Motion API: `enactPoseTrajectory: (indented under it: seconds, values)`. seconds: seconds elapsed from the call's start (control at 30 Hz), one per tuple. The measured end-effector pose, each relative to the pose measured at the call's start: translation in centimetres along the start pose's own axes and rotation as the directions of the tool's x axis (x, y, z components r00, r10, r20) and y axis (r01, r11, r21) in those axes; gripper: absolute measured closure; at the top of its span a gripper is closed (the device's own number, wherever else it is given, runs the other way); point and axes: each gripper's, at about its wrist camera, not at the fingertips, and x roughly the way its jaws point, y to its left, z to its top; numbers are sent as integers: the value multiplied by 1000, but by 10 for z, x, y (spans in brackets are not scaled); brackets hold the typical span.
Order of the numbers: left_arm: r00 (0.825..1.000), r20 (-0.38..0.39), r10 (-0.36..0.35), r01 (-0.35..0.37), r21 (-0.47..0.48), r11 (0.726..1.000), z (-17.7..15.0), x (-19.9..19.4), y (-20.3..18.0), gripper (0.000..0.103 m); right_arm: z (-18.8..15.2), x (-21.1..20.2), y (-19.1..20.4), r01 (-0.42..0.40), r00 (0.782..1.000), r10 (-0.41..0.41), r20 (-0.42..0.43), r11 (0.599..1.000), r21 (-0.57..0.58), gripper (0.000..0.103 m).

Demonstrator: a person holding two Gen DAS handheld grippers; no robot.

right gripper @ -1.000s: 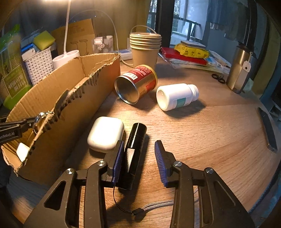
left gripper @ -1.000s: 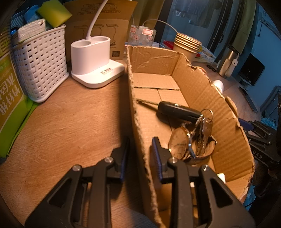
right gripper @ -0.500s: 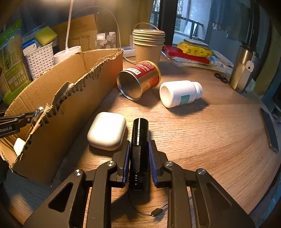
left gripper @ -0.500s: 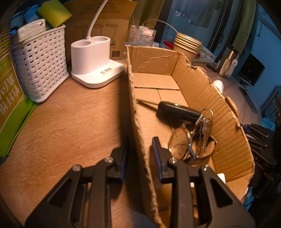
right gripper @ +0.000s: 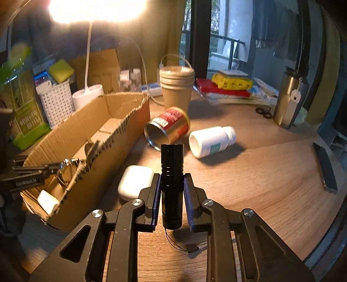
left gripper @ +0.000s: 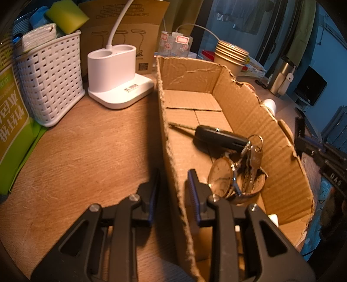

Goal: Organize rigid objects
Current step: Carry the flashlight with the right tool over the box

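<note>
A wooden table (right gripper: 271, 184) spreads ahead of the right gripper, its grain warm under a lit desk lamp (right gripper: 95, 13) glaring at upper left. Straight ahead, past the table's far edge, a dark-framed window (right gripper: 225, 45) shows daylight and a railing. Clothes (right gripper: 279, 28) hang to the upper right. Ahead and left of the left gripper, the lamp's white base (left gripper: 117, 78) stands on the table.
</note>
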Motion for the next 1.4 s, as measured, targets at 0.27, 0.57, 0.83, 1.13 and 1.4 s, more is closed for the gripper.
enactPoseTrajectory:
  seconds: [0.27,0.57,0.83,1.13,1.4]
  values:
    - [1000,0,0,0,0,1000,0,0,0,76,14,-18,4,-13,998,13,67,1000,4,81]
    - [1000,0,0,0,0,1000,0,0,0,76,30,-37,16,-51,988,53,142,999,-14,81]
    - [1000,-1,-1,1,0,1000,0,0,0,76,41,-46,27,-77,980,82,182,996,-38,81]
    - [1000,-1,-1,1,1,1000,0,0,0,76,57,-61,40,-98,963,110,244,993,-61,81]
    - [1000,-1,-1,1,1,1000,0,0,0,76,72,-80,57,-130,941,155,302,986,-102,81]
